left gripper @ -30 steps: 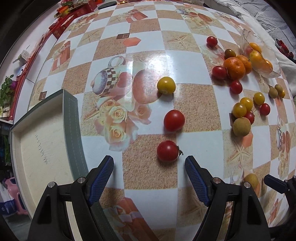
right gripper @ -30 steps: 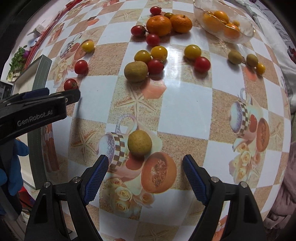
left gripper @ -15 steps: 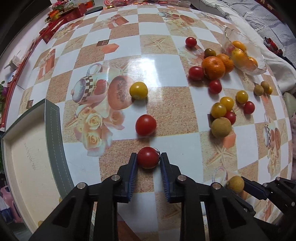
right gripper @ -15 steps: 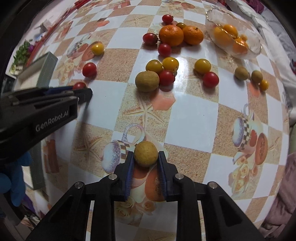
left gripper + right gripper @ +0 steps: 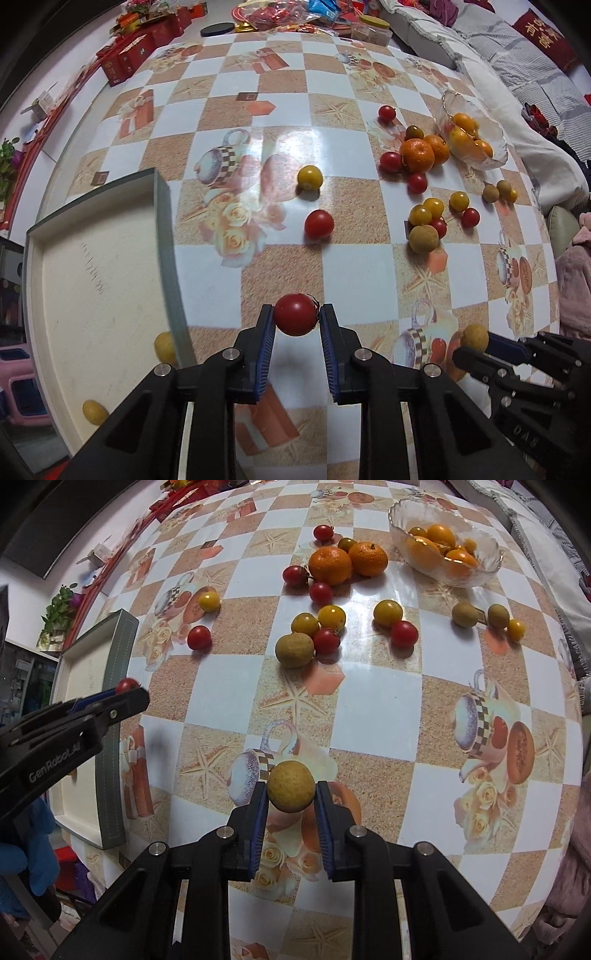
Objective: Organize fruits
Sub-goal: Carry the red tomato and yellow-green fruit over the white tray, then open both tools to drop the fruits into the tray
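Note:
My left gripper (image 5: 296, 320) is shut on a red cherry tomato (image 5: 295, 319) and holds it above the table, just right of the grey-rimmed box (image 5: 164, 236). My right gripper (image 5: 290, 792) is shut on a tan longan (image 5: 291, 791), lifted above the tablecloth. In the right wrist view the left gripper (image 5: 127, 694) with its tomato (image 5: 126, 685) is at the left, by the box (image 5: 118, 672). Loose red and yellow tomatoes, longans and two oranges (image 5: 330, 565) lie at the far side. Two yellow fruits (image 5: 165, 347) lie in the box.
A glass bowl (image 5: 480, 574) of orange fruit stands at the far right. A red tomato (image 5: 319, 224) and a yellow one (image 5: 310, 177) lie mid-table. Red boxes (image 5: 127, 59) and packets line the far edge. A sofa with cushions (image 5: 517, 74) is beyond the table.
Both grippers closed on their fruit, the left on the red tomato and the right on the longan, and have now lifted them off the table.

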The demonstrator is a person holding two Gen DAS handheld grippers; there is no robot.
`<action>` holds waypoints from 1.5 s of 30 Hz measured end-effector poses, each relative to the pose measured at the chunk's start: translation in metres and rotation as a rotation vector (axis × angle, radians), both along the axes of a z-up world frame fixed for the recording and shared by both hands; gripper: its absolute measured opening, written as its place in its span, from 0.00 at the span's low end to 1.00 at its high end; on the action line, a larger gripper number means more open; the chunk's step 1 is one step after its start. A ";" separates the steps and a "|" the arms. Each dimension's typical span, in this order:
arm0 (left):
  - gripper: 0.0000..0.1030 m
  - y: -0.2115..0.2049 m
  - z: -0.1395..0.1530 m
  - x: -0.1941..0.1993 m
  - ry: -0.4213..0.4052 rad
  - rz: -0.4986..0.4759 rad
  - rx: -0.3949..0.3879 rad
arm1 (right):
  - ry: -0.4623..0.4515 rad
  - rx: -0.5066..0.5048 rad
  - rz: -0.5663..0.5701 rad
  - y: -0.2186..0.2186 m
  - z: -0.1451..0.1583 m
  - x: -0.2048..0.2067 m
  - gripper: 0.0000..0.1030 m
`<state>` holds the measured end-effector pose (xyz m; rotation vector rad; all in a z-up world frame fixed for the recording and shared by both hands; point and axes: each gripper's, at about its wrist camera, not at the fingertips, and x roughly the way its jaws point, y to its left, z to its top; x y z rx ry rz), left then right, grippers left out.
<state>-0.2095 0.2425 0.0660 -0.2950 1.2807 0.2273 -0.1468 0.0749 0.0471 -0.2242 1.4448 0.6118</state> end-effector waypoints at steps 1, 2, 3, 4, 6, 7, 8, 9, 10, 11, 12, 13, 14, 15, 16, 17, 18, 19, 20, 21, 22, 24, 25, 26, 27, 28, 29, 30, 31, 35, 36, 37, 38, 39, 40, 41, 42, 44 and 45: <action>0.26 0.002 0.001 -0.005 -0.002 0.006 0.000 | -0.003 0.002 0.003 0.000 0.003 0.000 0.26; 0.26 0.007 0.002 -0.008 -0.002 0.011 0.001 | -0.004 0.004 0.005 0.004 0.001 -0.002 0.26; 0.26 0.010 0.002 -0.012 -0.002 0.016 0.002 | -0.005 0.005 0.007 0.005 0.002 -0.003 0.27; 0.26 0.012 0.003 -0.016 -0.002 0.023 0.004 | -0.006 0.007 0.010 0.004 0.004 -0.003 0.27; 0.26 0.016 0.004 -0.020 -0.003 0.036 0.010 | -0.011 0.008 0.018 0.008 0.008 -0.005 0.27; 0.26 0.019 0.005 -0.025 -0.004 0.046 0.010 | -0.013 0.008 0.024 0.010 0.010 -0.007 0.27; 0.26 0.022 0.007 -0.030 -0.006 0.056 0.008 | -0.015 0.009 0.031 0.009 0.015 -0.009 0.27; 0.26 0.024 0.008 -0.033 -0.008 0.062 0.008 | -0.015 0.010 0.038 0.012 0.016 -0.010 0.27; 0.26 0.028 0.009 -0.037 -0.012 0.073 0.010 | -0.016 0.012 0.045 0.015 0.018 -0.011 0.27; 0.26 0.032 0.010 -0.040 -0.015 0.081 0.012 | -0.018 0.012 0.055 0.020 0.019 -0.012 0.27; 0.26 0.035 0.011 -0.043 -0.018 0.092 0.013 | -0.021 0.012 0.065 0.025 0.020 -0.013 0.27; 0.26 0.040 0.013 -0.047 -0.021 0.104 0.013 | -0.023 0.012 0.075 0.030 0.021 -0.014 0.27; 0.26 0.043 0.013 -0.050 -0.021 0.112 0.012 | -0.025 0.013 0.085 0.035 0.022 -0.015 0.27; 0.26 0.047 0.014 -0.053 -0.022 0.119 0.014 | -0.029 0.014 0.099 0.042 0.024 -0.016 0.27; 0.26 0.053 0.015 -0.057 -0.024 0.130 0.022 | -0.032 0.016 0.112 0.047 0.025 -0.018 0.27; 0.26 0.056 0.016 -0.059 -0.026 0.136 0.025 | -0.034 0.019 0.127 0.054 0.027 -0.019 0.27; 0.26 0.062 0.017 -0.064 -0.029 0.149 0.029 | -0.038 0.022 0.146 0.064 0.028 -0.019 0.27; 0.26 0.066 0.018 -0.067 -0.032 0.157 0.031 | -0.042 0.024 0.160 0.070 0.030 -0.020 0.27; 0.26 0.072 0.019 -0.071 -0.036 0.170 0.033 | -0.047 0.030 0.180 0.081 0.032 -0.021 0.27; 0.26 0.076 0.019 -0.074 -0.038 0.178 0.033 | -0.049 0.033 0.191 0.088 0.033 -0.022 0.27; 0.26 0.083 0.020 -0.077 -0.038 0.191 0.033 | -0.053 0.039 0.208 0.098 0.034 -0.023 0.27; 0.26 0.093 0.020 -0.083 -0.039 0.211 0.039 | -0.056 0.047 0.232 0.113 0.036 -0.026 0.27; 0.26 0.099 0.020 -0.087 -0.040 0.223 0.043 | -0.057 0.050 0.246 0.121 0.037 -0.027 0.27; 0.26 0.104 0.020 -0.089 -0.041 0.234 0.045 | -0.057 0.055 0.262 0.130 0.038 -0.029 0.27; 0.26 0.110 0.021 -0.092 -0.043 0.247 0.048 | -0.056 0.059 0.274 0.138 0.038 -0.030 0.27; 0.26 0.118 0.021 -0.095 -0.045 0.263 0.051 | -0.056 0.062 0.285 0.145 0.039 -0.031 0.27; 0.26 0.124 0.021 -0.097 -0.046 0.275 0.053 | -0.058 0.066 0.304 0.155 0.040 -0.033 0.27; 0.26 0.128 0.020 -0.099 -0.046 0.283 0.056 | -0.059 0.068 0.317 0.162 0.040 -0.034 0.27; 0.26 0.135 0.020 -0.100 -0.047 0.295 0.061 | -0.060 0.069 0.329 0.170 0.040 -0.035 0.27; 0.26 0.159 0.016 -0.102 -0.047 0.328 0.078 | -0.070 0.079 0.385 0.205 0.039 -0.041 0.26; 0.26 0.165 0.014 -0.101 -0.045 0.334 0.082 | -0.070 0.080 0.394 0.211 0.038 -0.042 0.26; 0.26 0.172 0.011 -0.099 -0.041 0.342 0.088 | -0.067 0.081 0.402 0.218 0.037 -0.042 0.26; 0.26 0.176 0.009 -0.097 -0.039 0.345 0.091 | -0.061 0.082 0.411 0.228 0.034 -0.042 0.26; 0.26 0.182 0.006 -0.095 -0.035 0.353 0.093 | -0.057 0.083 0.415 0.234 0.031 -0.041 0.26; 0.26 0.189 0.002 -0.092 -0.029 0.364 0.093 | -0.050 0.083 0.416 0.240 0.029 -0.040 0.26; 0.26 0.193 -0.002 -0.090 -0.026 0.372 0.091 | -0.037 0.084 0.413 0.249 0.024 -0.038 0.26; 0.26 0.197 -0.006 -0.087 -0.020 0.378 0.092 | -0.029 0.083 0.410 0.254 0.021 -0.035 0.26; 0.26 0.205 -0.015 -0.082 -0.004 0.384 0.099 | -0.014 0.080 0.406 0.267 0.014 -0.030 0.26; 0.26 0.208 -0.019 -0.080 0.003 0.386 0.097 | -0.009 0.079 0.406 0.273 0.011 -0.029 0.26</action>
